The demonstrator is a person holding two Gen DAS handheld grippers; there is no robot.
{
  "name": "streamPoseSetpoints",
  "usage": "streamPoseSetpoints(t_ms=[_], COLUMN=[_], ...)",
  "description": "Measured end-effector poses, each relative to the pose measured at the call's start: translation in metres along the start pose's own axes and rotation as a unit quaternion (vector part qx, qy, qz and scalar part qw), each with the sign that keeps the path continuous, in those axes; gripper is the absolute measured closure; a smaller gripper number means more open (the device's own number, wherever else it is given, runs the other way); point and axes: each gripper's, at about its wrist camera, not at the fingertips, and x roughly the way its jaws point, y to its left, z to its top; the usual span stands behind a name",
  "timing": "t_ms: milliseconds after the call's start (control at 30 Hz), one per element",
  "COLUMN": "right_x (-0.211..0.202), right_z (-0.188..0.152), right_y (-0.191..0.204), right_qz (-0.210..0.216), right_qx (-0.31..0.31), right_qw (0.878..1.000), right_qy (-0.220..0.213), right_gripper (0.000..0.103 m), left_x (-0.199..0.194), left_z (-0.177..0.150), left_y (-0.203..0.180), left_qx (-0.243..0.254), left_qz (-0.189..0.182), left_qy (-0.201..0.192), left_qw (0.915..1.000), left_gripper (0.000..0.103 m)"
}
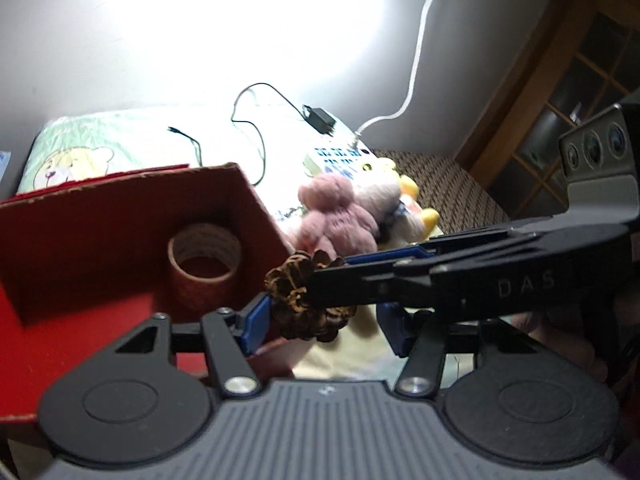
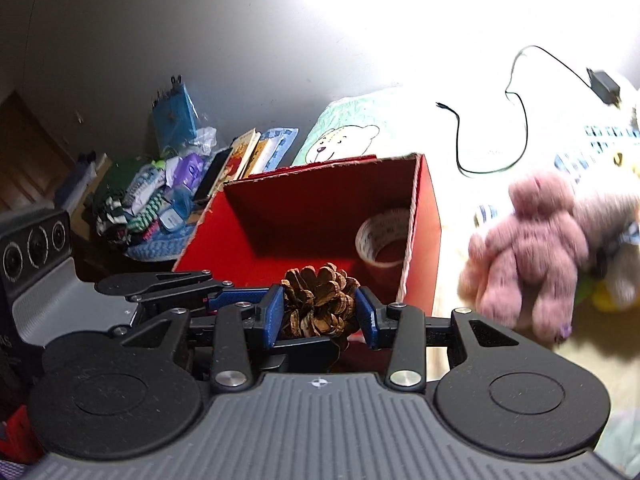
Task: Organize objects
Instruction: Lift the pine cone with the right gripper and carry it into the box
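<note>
Brown and scaly, the pine cone [image 2: 320,300] is pinched between the blue pads of the right gripper [image 2: 320,312], just at the near edge of the red box [image 2: 320,208]. The left gripper [image 1: 324,320] is spread wide around it, seemingly untouching. The cone should be carried over the wall and released beside the tape roll [image 2: 384,240].

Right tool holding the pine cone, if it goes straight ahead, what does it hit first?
Probably the red box: the right tool points into its open top, toward the far inner wall. The tape roll sits right of that line. Depth is uncertain.
</note>
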Motion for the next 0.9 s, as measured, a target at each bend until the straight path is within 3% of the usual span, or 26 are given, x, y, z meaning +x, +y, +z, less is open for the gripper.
streamPoseSetpoints(t_ms=[233, 567, 700, 900], right_x=[0.053, 0.117, 0.128, 0.128], right_z=[0.033, 0.049, 0.045, 0.042], right_y=[0.005, 0.019, 0.018, 0.016], right_qz=[-0.027, -0.066, -0.083, -0.078], right_qx=[-0.081, -0.174, -0.186, -0.187], right_qw=[0.993, 0.952, 0.941, 0.941], right_qy=[0.085, 0.244, 0.271, 0.270], right_gripper=[0.061, 0.061, 0.060, 0.062], left_x=[0.029, 0.072, 0.077, 0.082], left_z=[0.003, -0.008, -0.008, -0.005], left_y=[0.046, 0.073, 0.072, 0.075], left_qx=[-0.056, -0.089, -0.079, -0.085], left_qz=[0.002, 0.006, 0.008, 0.005], left_qy=[0.020, 0.086, 0.092, 0.098], left_qw=[0.9982, 0.9923, 0.9925, 0.9915], left_gripper=[0.045, 0.045, 0.043, 0.036])
